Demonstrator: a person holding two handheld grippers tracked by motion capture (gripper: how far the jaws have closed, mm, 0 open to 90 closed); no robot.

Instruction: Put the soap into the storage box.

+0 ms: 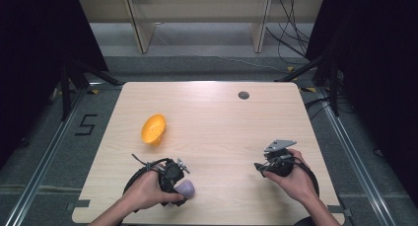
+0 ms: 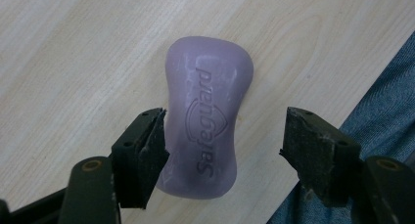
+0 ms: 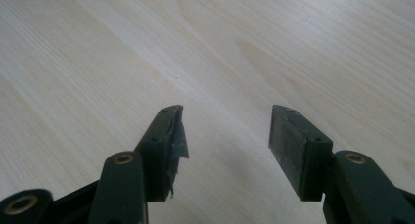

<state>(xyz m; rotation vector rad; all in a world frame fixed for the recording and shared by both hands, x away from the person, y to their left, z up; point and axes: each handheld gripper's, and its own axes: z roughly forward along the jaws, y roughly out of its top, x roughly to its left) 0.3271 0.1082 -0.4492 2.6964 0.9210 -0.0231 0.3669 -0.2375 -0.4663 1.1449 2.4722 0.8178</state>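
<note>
Nearest the front edge of the table [image 1: 212, 112], on the person's left: a lilac soap bar [image 2: 205, 116], waisted like a bone, rounded at both ends, with "Safeguard" and a shield outline pressed into its top face and pale scuffing across the surface. Lying flat on the pale wood, lengthwise between the spread jaws of the left gripper [image 2: 222, 145], with one pad at or just beside its flank and the other well clear across a gap of bare tabletop; not pinched. Close by in the left gripper view, the table's edge running diagonally, with blue denim beyond it at the lower right corner. In the high view, the left gripper [image 1: 180, 186] gripped in the left hand [image 1: 148, 191], soap [image 1: 186, 188] peeking out on the side toward the table's middle. Farther right and slightly deeper in, the right gripper [image 1: 260, 168] in the right hand [image 1: 294, 179], jaws also apart with nothing but wood grain between the pads [image 3: 288, 145], one pad trailing a frayed strip. Broad bare surface between the two hands and onward to the far edge. Beyond the left hand, a yellow-orange perforated dish [image 1: 154, 129] tipped on its side, well apart from the soap. Near the far edge, a small grey round grommet [image 1: 243, 95].
</note>
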